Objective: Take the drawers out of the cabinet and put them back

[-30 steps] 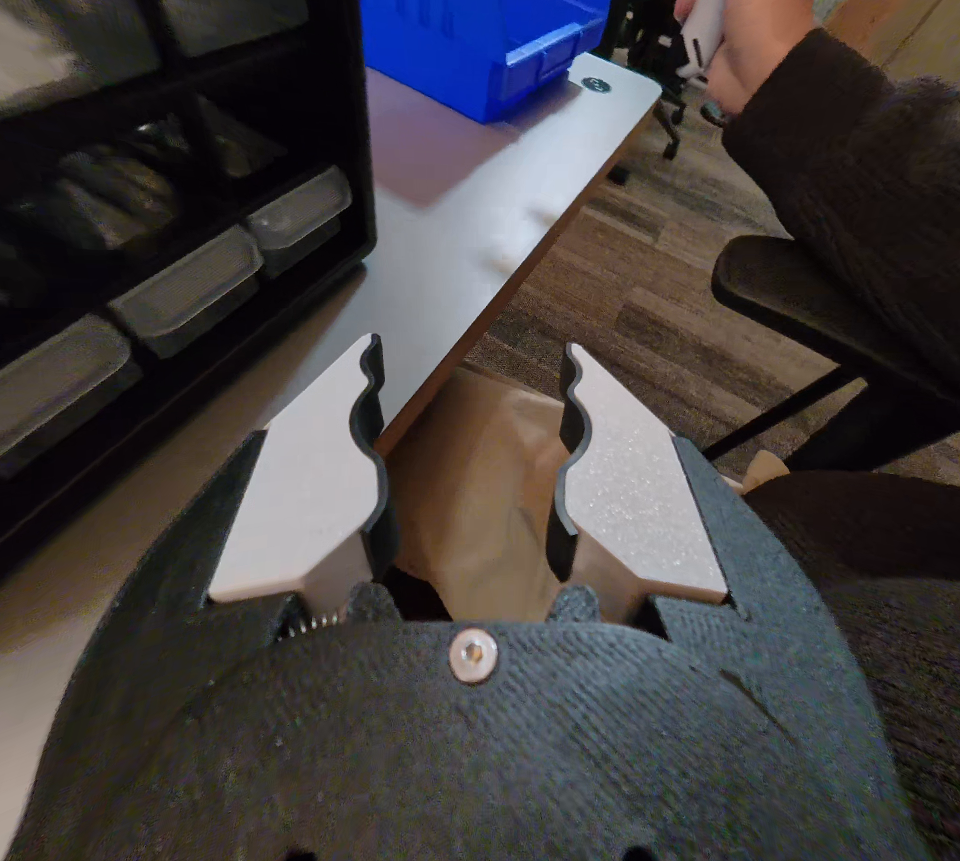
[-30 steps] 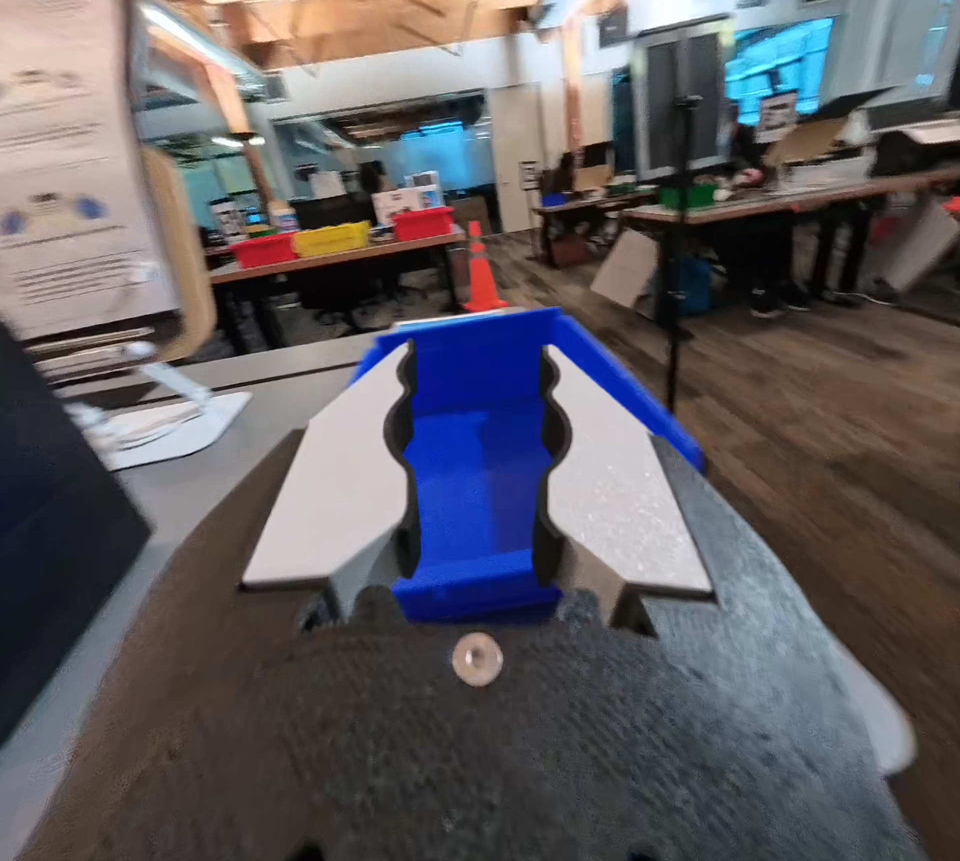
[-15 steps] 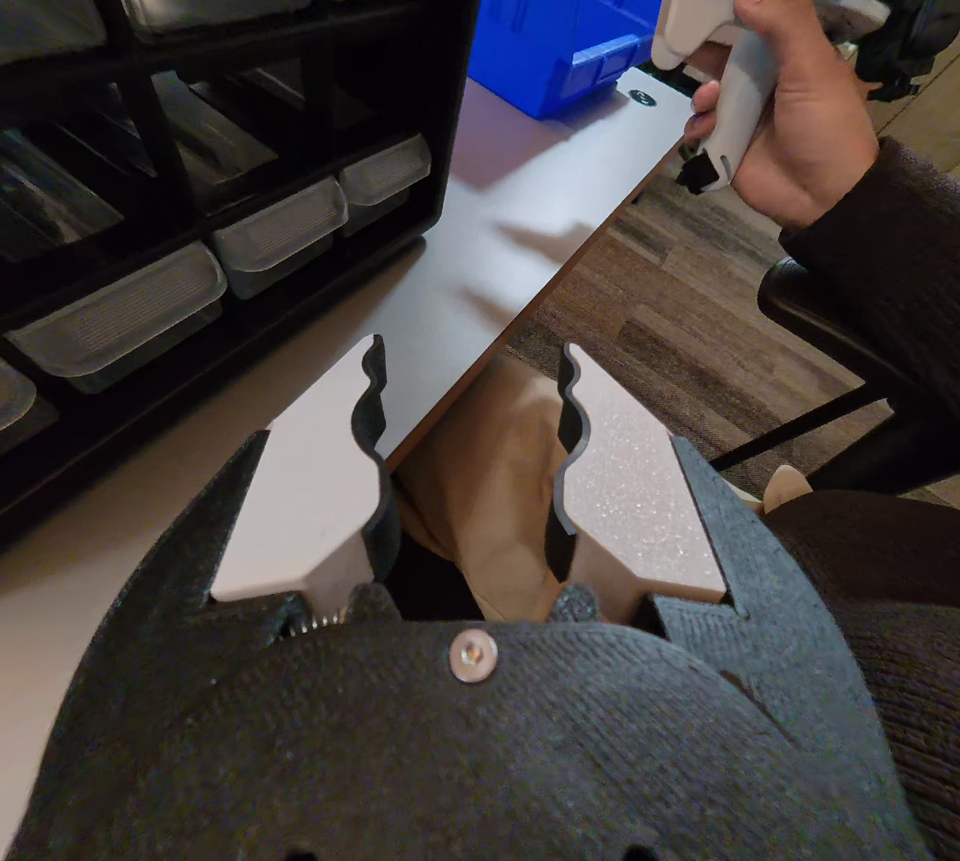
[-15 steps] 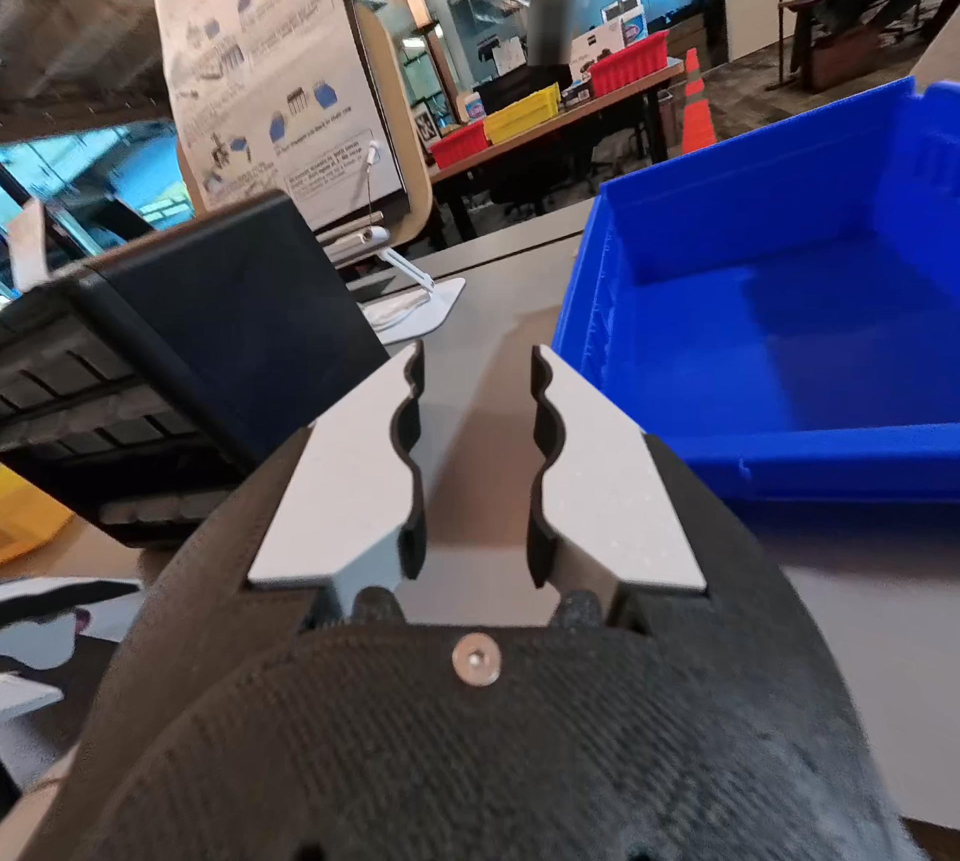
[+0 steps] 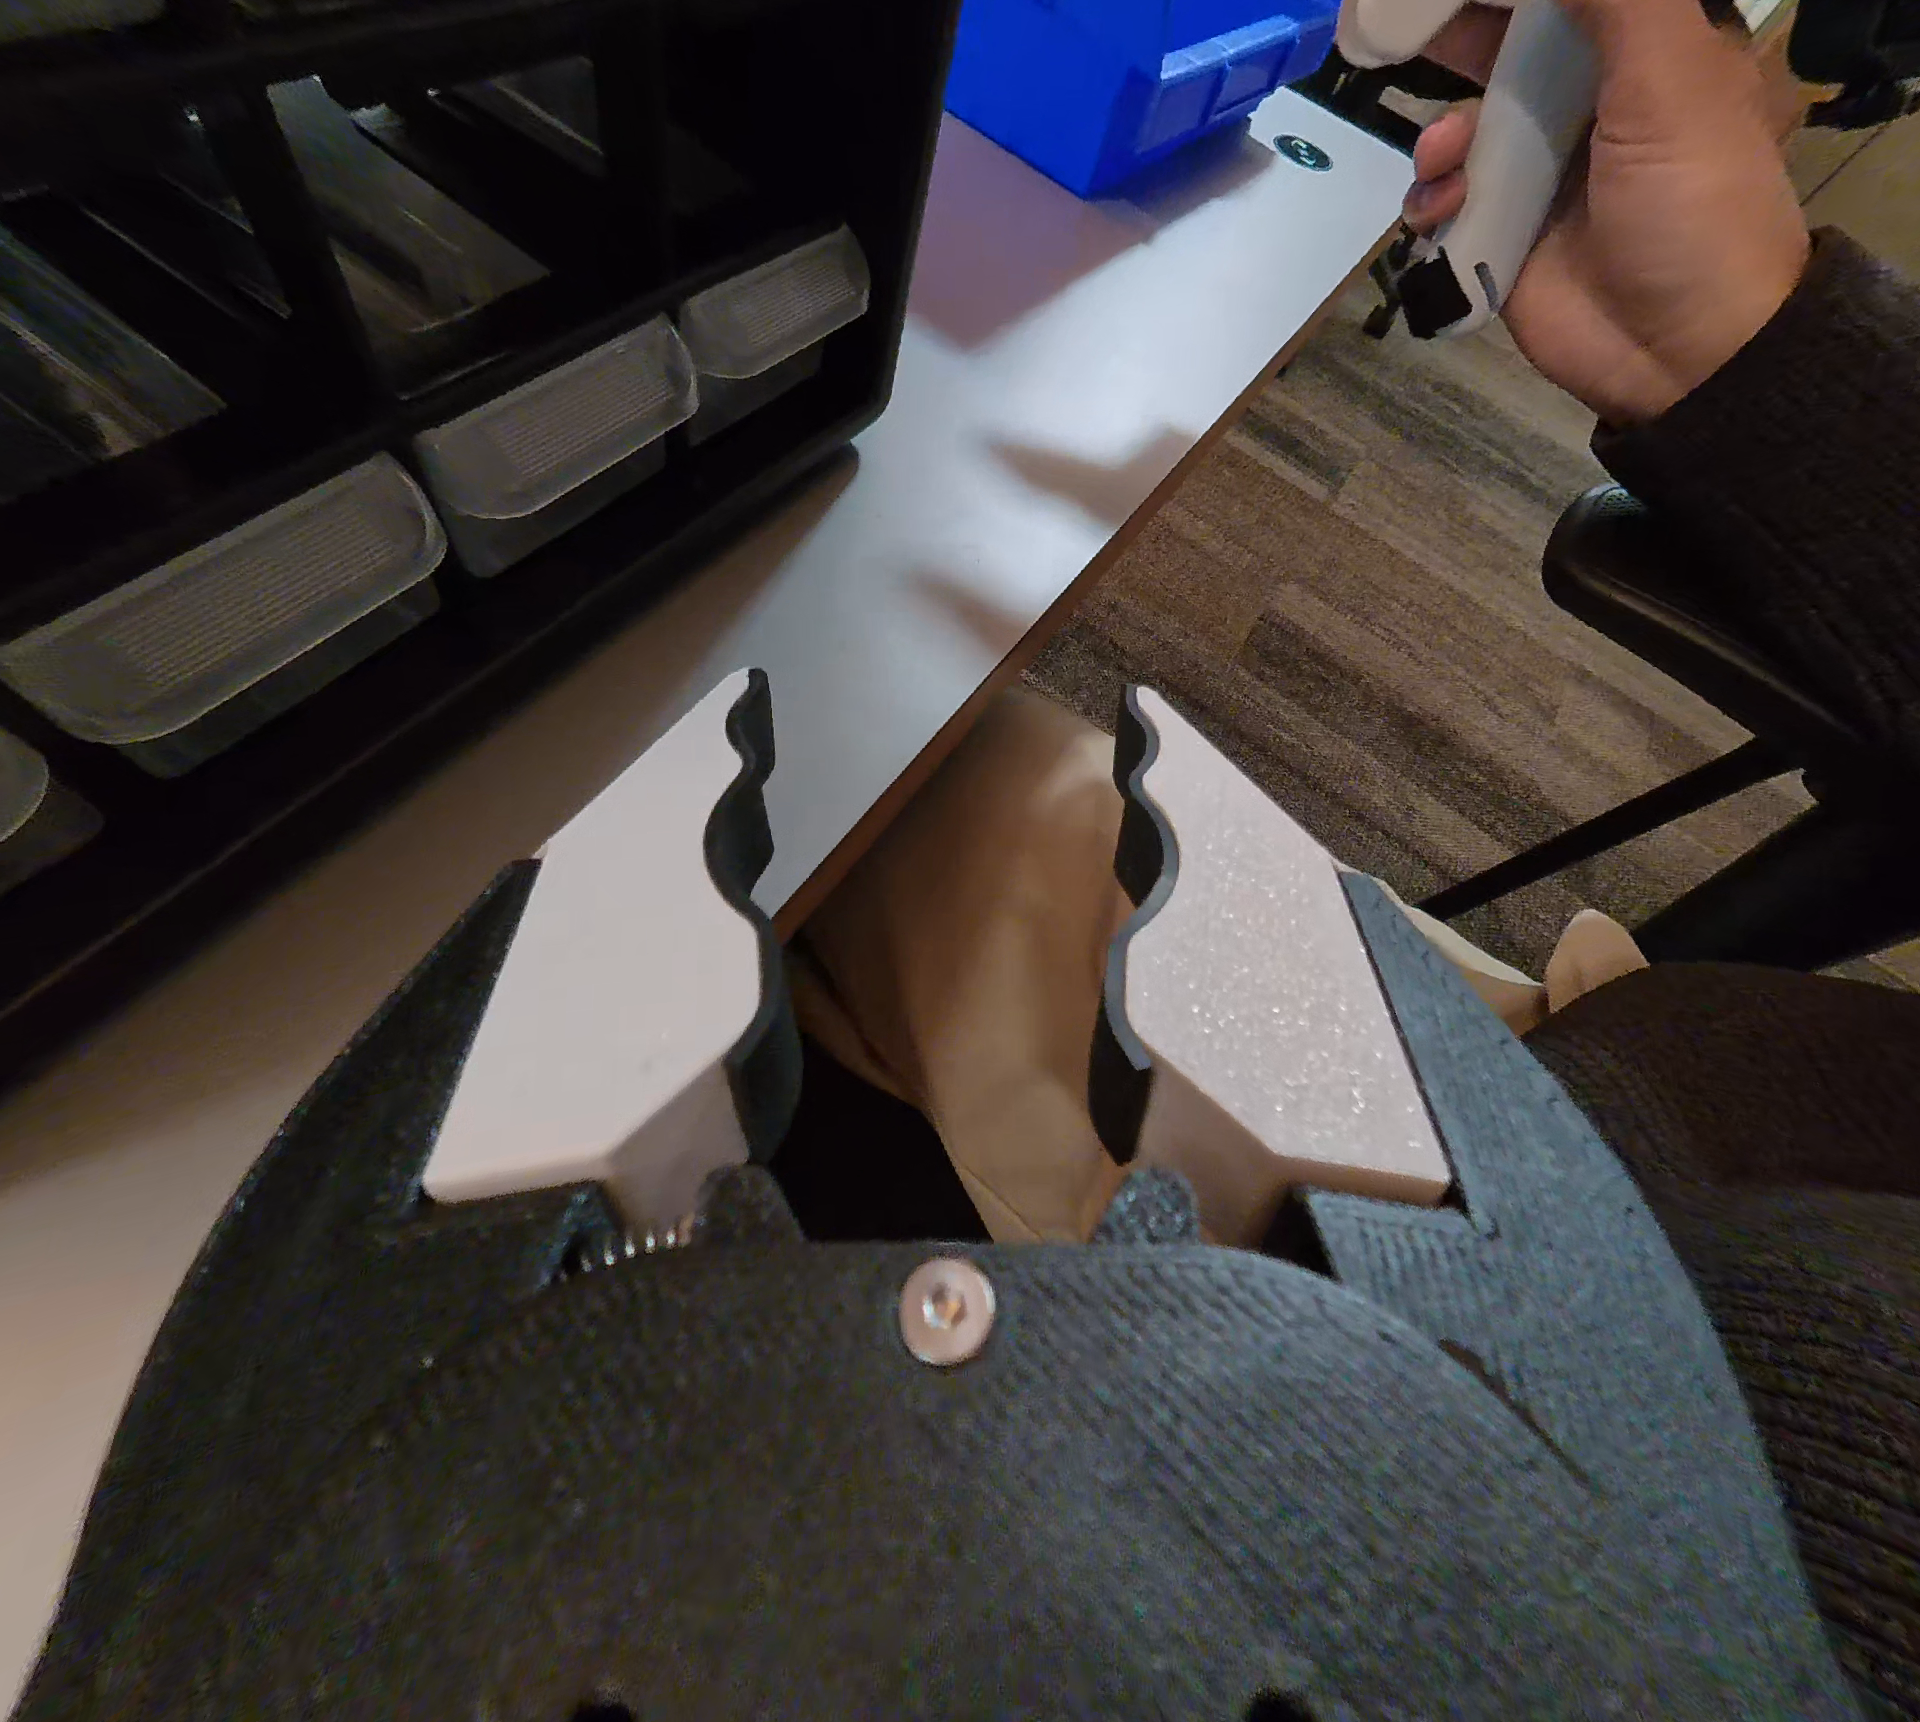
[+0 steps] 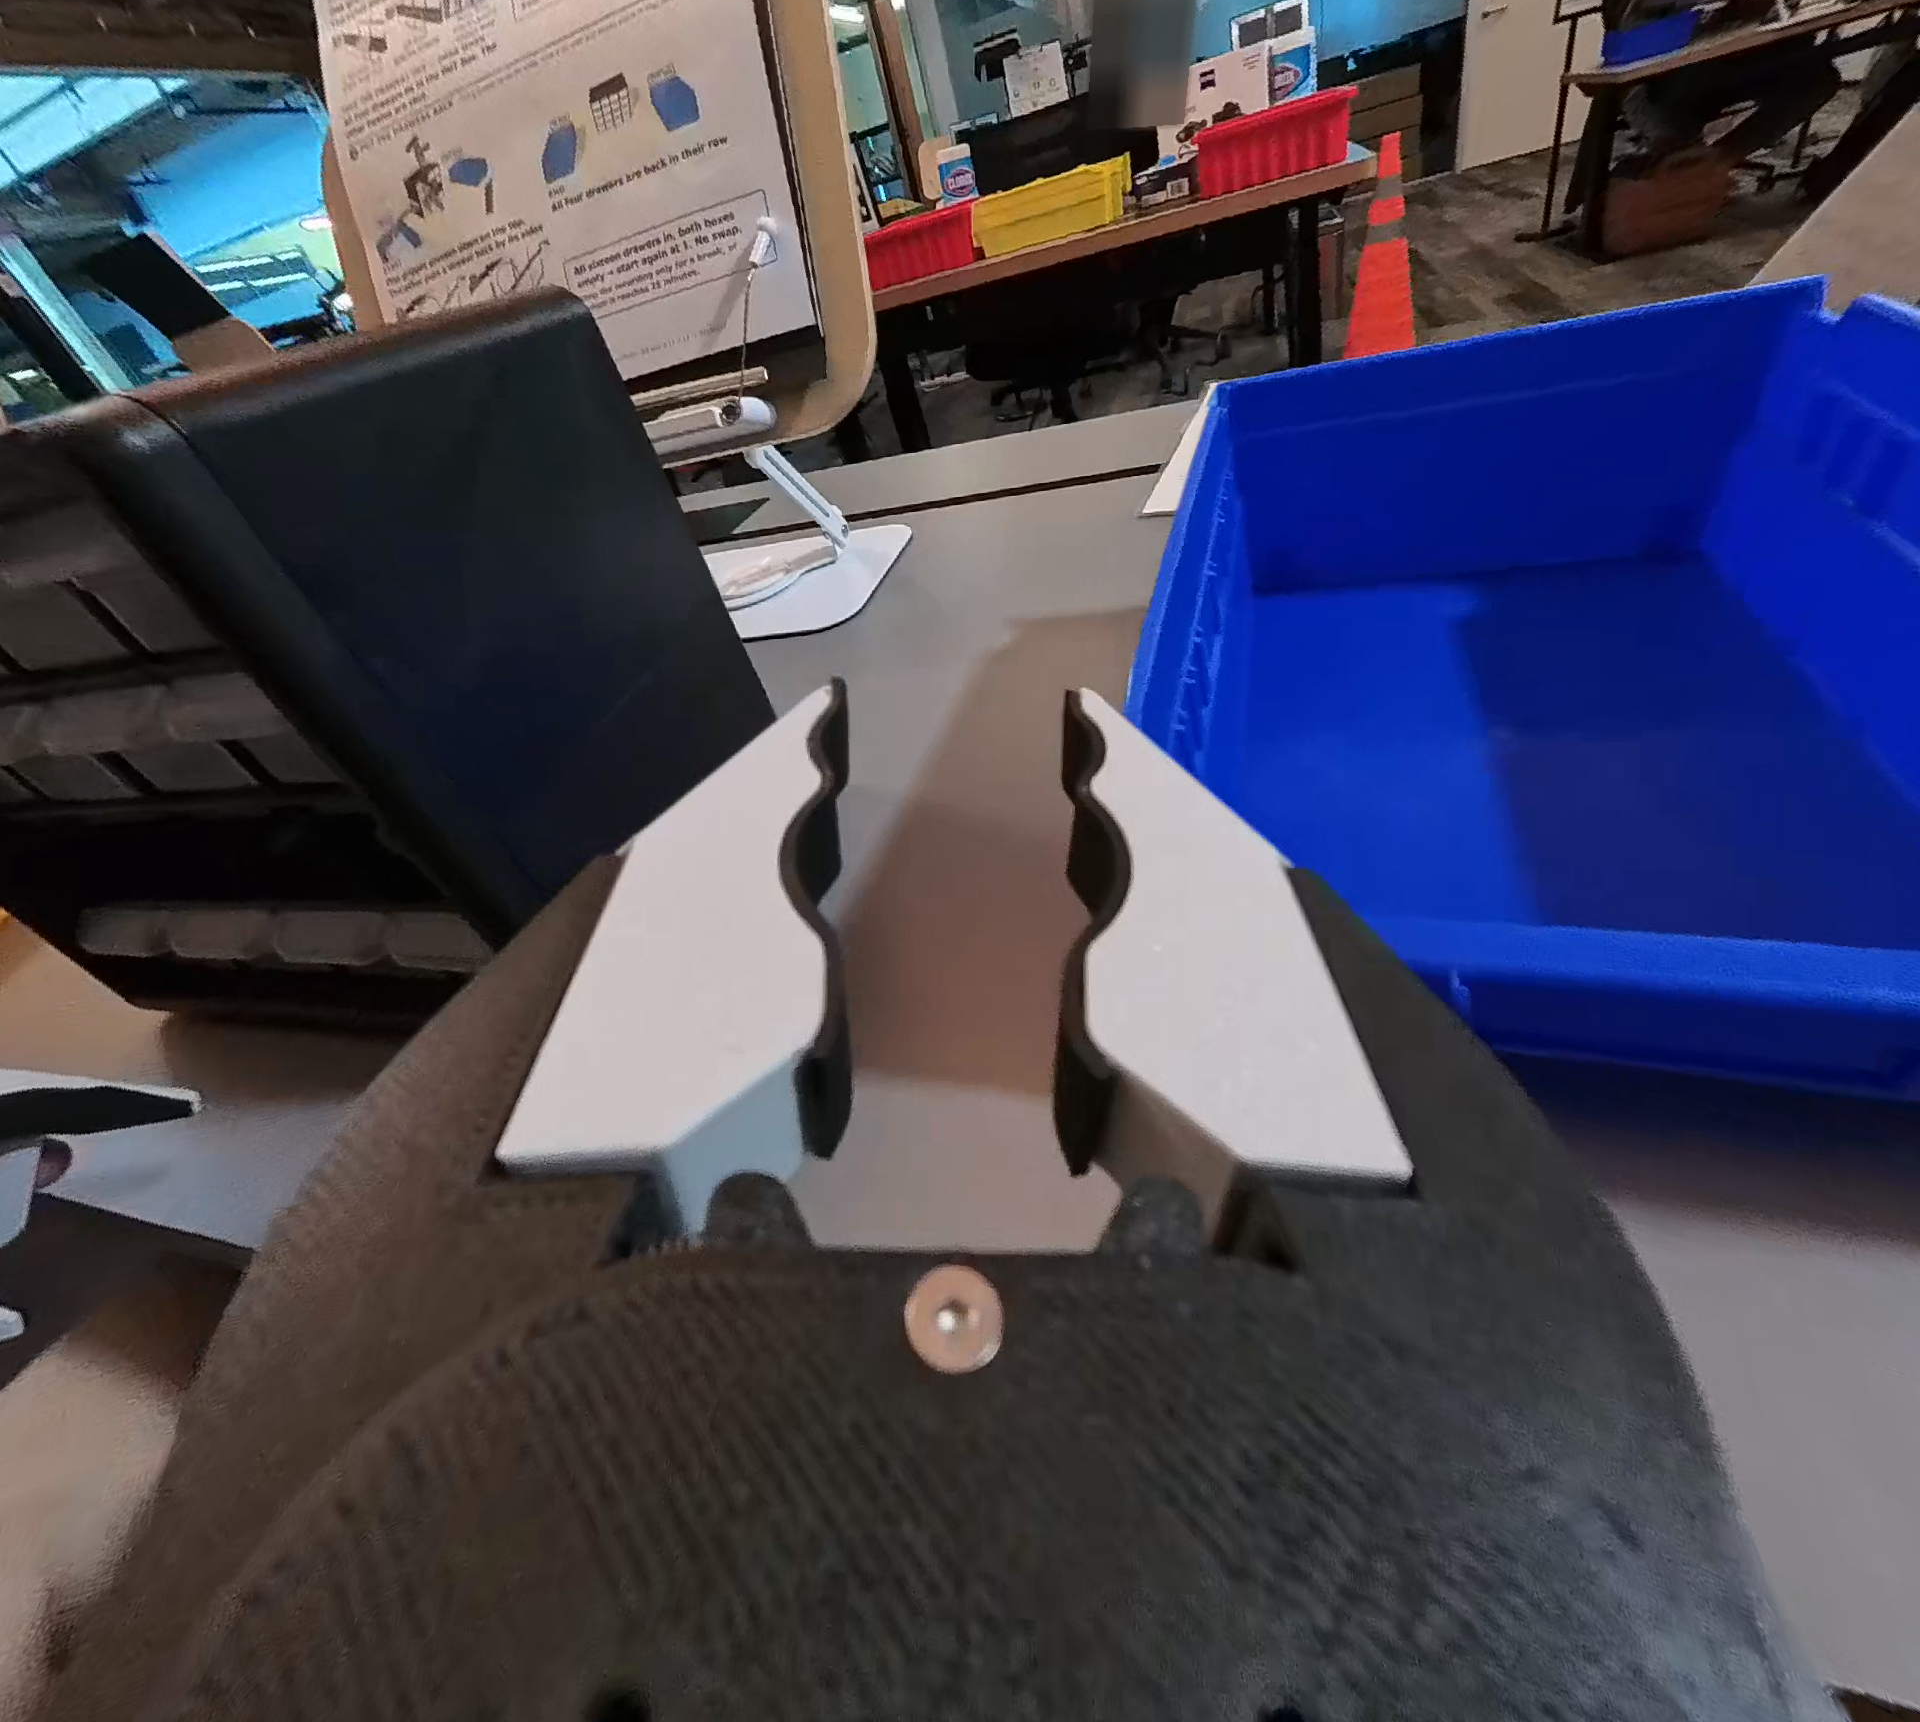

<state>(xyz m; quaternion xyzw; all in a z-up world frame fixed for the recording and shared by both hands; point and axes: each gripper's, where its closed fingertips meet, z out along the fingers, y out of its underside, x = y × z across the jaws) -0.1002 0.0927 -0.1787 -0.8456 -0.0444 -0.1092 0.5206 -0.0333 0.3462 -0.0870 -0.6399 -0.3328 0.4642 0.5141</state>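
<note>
Both grippers, left gripper [image 5: 940,696] and right gripper [image 6: 956,706], gape apart, gripping nothing, above the grey table [image 5: 997,446]. The black cabinet [image 5: 436,145] at ten o'clock holds clear drawers [image 5: 556,425], contents unclear; the blue bin [image 6: 1558,737] at two o'clock lies bare.

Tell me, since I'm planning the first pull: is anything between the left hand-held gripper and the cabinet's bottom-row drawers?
Nothing visible. Only bare table lies between the open left hand-held gripper and the bottom-row drawers of the cabinet.
</note>
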